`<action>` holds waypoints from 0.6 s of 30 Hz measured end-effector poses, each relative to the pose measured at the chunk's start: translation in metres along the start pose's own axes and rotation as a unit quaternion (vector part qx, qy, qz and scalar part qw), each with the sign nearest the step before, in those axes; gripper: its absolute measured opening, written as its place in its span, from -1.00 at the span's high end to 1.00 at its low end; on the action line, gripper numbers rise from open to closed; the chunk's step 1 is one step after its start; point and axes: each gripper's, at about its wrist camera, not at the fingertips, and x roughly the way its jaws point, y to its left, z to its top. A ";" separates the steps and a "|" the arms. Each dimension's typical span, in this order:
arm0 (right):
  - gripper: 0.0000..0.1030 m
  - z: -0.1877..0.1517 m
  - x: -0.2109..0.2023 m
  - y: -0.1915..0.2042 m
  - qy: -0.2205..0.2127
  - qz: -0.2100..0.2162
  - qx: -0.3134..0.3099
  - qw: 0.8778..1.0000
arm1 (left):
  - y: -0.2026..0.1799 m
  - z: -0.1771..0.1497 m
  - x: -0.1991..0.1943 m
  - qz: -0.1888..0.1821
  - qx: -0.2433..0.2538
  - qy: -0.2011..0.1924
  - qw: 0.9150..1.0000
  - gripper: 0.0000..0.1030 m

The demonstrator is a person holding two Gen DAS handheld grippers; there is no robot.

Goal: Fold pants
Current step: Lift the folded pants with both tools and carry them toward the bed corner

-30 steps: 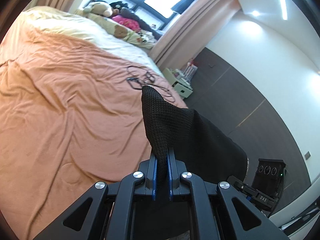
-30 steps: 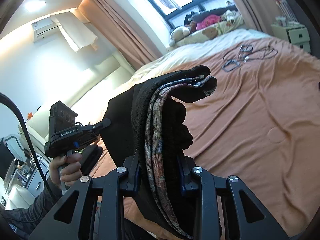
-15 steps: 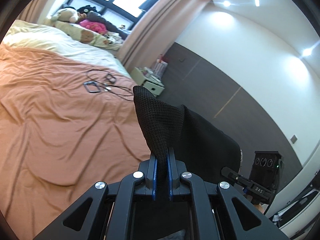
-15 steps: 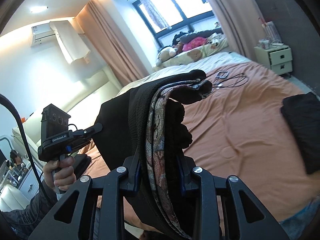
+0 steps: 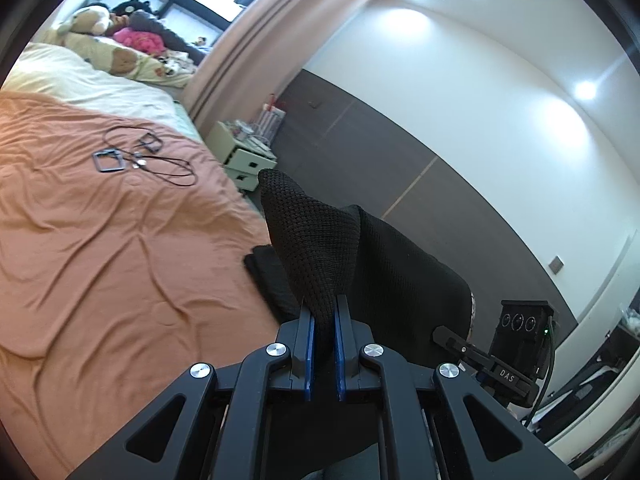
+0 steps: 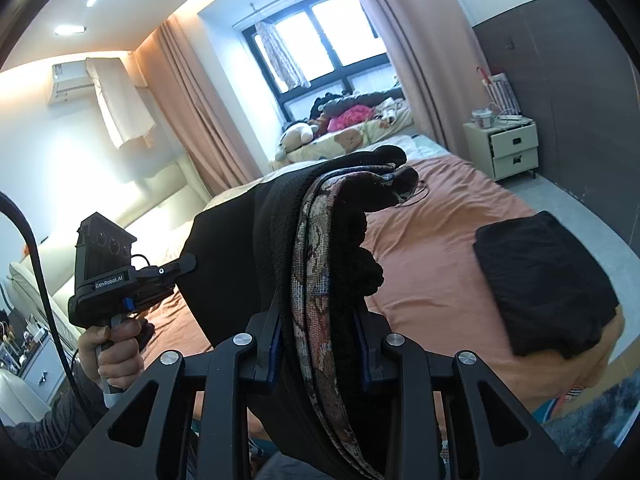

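Observation:
Black knit pants [image 5: 320, 240] hang in the air above the bed, held at two places. My left gripper [image 5: 324, 312] is shut on a thin corner of the black fabric. My right gripper [image 6: 318, 312] is shut on a thick bunch of the pants [image 6: 320, 240], where a patterned inner waistband shows. The fabric stretches between the two grippers. In the right wrist view a person's hand [image 6: 116, 348] holds the left gripper tool [image 6: 112, 276] at the left. The lower part of the pants drops out of view below both grippers.
An orange bedspread [image 5: 100, 260] covers the bed. A folded black garment [image 6: 548, 280] lies near its corner. Cables and small square frames [image 5: 136, 156] lie further up the bed. Plush toys [image 5: 96, 20] sit by the window. A nightstand [image 6: 508, 148] stands beside the bed.
Both grippers have risen and swung toward the bed's right side with the pants still held. The folded black garment has come into view in both wrist views.

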 end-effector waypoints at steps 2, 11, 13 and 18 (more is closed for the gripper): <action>0.50 -0.001 -0.008 -0.004 -0.006 -0.005 -0.002 1.000 | -0.012 0.003 0.014 -0.010 0.005 0.008 1.000 0.83; 0.50 -0.003 -0.038 -0.032 -0.030 -0.028 -0.006 0.999 | -0.053 0.013 0.079 -0.035 0.037 0.030 0.998 0.83; 0.50 -0.003 -0.041 -0.037 -0.031 -0.035 -0.008 0.999 | -0.058 0.012 0.095 -0.038 0.042 0.037 0.998 0.84; 0.50 -0.001 -0.043 -0.048 -0.031 -0.055 -0.001 0.998 | -0.065 0.012 0.135 -0.050 0.038 0.049 0.997 0.83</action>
